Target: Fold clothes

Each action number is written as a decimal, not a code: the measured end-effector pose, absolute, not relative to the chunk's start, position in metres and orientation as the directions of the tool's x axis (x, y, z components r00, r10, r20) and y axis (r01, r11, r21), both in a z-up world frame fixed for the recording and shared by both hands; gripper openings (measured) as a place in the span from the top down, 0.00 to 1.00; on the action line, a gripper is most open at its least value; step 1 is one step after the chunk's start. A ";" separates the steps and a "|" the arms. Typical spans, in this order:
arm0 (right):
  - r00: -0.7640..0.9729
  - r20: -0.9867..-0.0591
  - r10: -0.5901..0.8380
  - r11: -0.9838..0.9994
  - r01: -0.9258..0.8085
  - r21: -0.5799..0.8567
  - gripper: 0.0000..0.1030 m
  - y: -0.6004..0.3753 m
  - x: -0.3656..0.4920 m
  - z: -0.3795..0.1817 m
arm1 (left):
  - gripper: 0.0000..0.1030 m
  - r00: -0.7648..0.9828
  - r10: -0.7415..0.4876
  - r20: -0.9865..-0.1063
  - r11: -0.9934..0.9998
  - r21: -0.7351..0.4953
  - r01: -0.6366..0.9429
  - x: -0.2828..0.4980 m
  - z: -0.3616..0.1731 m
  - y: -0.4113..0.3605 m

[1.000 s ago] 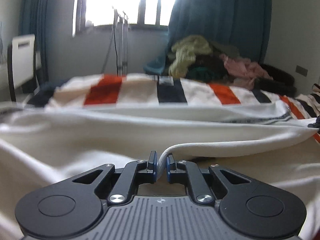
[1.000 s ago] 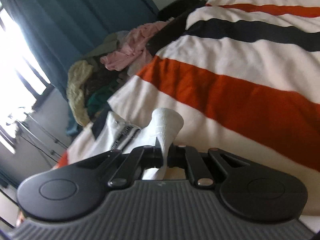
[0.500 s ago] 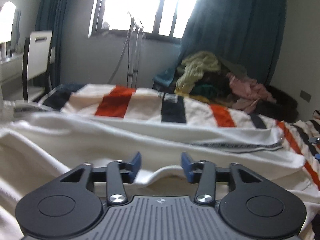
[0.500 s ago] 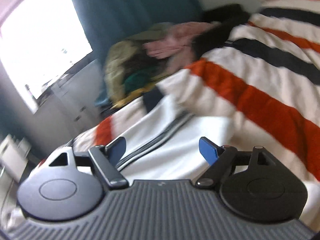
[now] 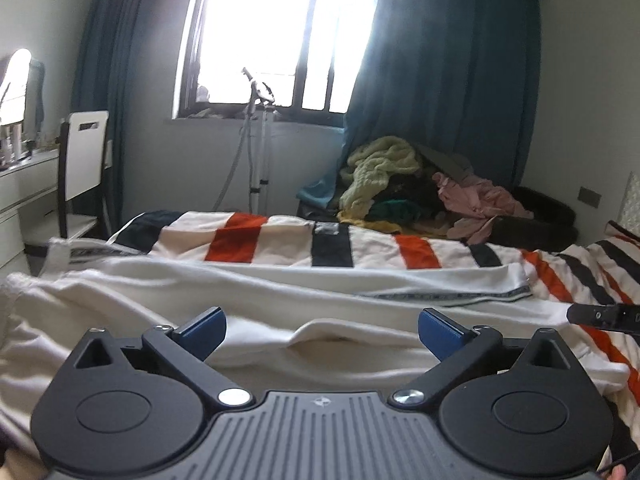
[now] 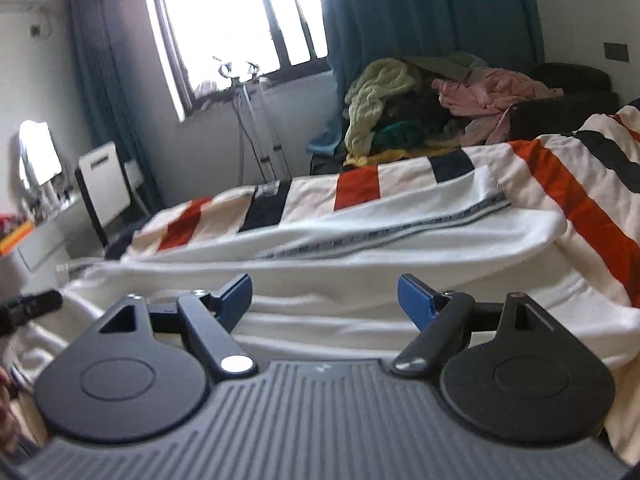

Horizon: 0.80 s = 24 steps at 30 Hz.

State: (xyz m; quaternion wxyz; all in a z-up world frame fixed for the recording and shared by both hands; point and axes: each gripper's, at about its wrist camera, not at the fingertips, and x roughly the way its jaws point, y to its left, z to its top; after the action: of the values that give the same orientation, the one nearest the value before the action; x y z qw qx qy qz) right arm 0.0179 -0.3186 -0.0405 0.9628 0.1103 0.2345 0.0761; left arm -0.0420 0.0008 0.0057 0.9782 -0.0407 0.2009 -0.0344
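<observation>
A white garment with a dark patterned trim band lies folded lengthwise across the striped bedspread. My left gripper hovers just above its near edge, jaws wide open and empty. In the right wrist view the same white garment stretches across the bed, trim band running toward the right. My right gripper is also open with nothing between its blue pads. The tip of the other gripper pokes in at the right edge of the left wrist view.
A heap of clothes in yellow-green, pink and dark colours sits beyond the bed's far side, before blue curtains. A white chair and dresser stand at left, a stand under the bright window.
Both grippers let go of the white garment and opened wide. Both lifted and drew back; the right one swung round from the stripes to face the window.
</observation>
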 end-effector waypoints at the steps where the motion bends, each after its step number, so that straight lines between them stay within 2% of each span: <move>1: 0.878 -0.437 0.195 0.967 -0.098 0.235 0.21 -0.315 0.017 -0.041 | 0.00 0.916 -0.081 -0.394 0.995 -0.093 0.048 -0.046 0.005 0.002; 7: 0.888 -0.427 0.167 0.980 -0.103 0.170 0.21 -0.302 0.014 -0.040 | 0.00 0.904 -0.069 -0.422 0.996 -0.076 0.041 -0.049 -0.004 0.003; 13: 0.887 -0.447 0.116 0.983 -0.037 0.182 0.21 -0.311 0.019 -0.043 | 0.00 0.899 -0.076 -0.431 0.995 -0.095 0.039 -0.043 -0.012 0.002; 18: 0.881 -0.469 0.059 0.902 0.155 0.404 0.21 -0.367 0.025 -0.050 | 0.00 0.891 -0.077 -0.447 0.994 -0.107 0.032 -0.039 -0.017 0.002; 21: 0.856 -0.518 -0.012 0.766 0.341 0.545 0.21 -0.420 0.024 -0.063 | 0.00 0.887 -0.071 -0.455 0.994 -0.106 0.025 -0.037 -0.019 0.002; 24: 0.793 -0.600 -0.104 0.604 0.530 0.596 0.20 -0.465 0.016 -0.083 | 0.00 0.882 -0.067 -0.467 0.994 -0.110 0.017 -0.034 -0.021 0.002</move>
State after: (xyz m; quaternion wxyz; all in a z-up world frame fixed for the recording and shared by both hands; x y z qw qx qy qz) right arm 0.0156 -0.4645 -0.0828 0.8560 0.4049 0.2629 -0.1852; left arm -0.0336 0.0023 -0.0214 0.9687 -0.0516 0.2419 -0.0215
